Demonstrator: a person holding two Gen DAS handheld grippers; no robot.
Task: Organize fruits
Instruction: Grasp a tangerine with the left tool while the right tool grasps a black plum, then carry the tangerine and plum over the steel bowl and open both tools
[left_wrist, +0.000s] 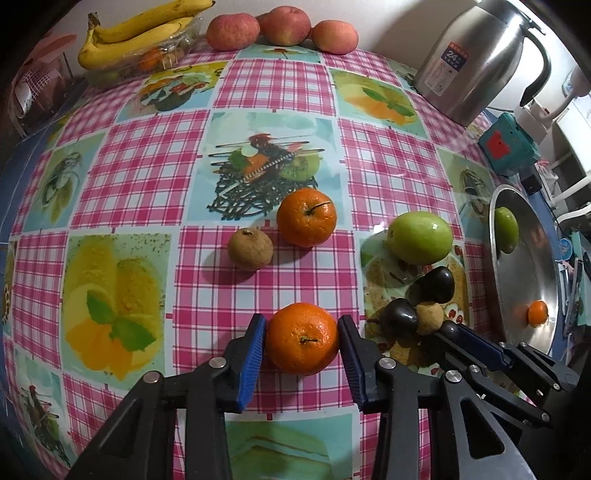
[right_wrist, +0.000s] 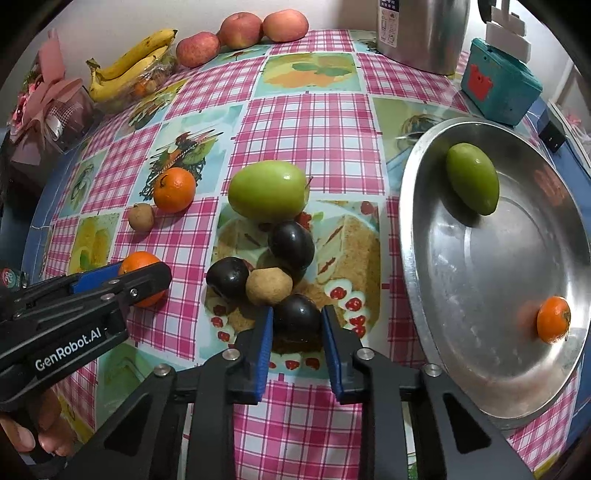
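Observation:
My left gripper (left_wrist: 302, 319) is shut on a mandarin (left_wrist: 302, 338) that rests on the checked tablecloth, a blue pad against each side. My right gripper (right_wrist: 297, 311) is shut on a dark plum (right_wrist: 296, 316) at the near end of a small cluster. Behind it lie a brown round fruit (right_wrist: 269, 286), two more plums (right_wrist: 227, 277) (right_wrist: 291, 245) and a big green fruit (right_wrist: 267, 191). Farther left sit another mandarin (right_wrist: 174, 189) and a second brown fruit (right_wrist: 140, 217). The metal plate (right_wrist: 424, 258) on the right holds a green fruit (right_wrist: 472, 179) and a mandarin (right_wrist: 553, 319).
Along the back edge are bananas (right_wrist: 129, 66) in a clear tray and three apples (right_wrist: 240, 29). A steel thermos jug (left_wrist: 480, 55) and a teal box (right_wrist: 502, 88) stand at the back right, and a pink gift box (right_wrist: 48, 110) at the far left.

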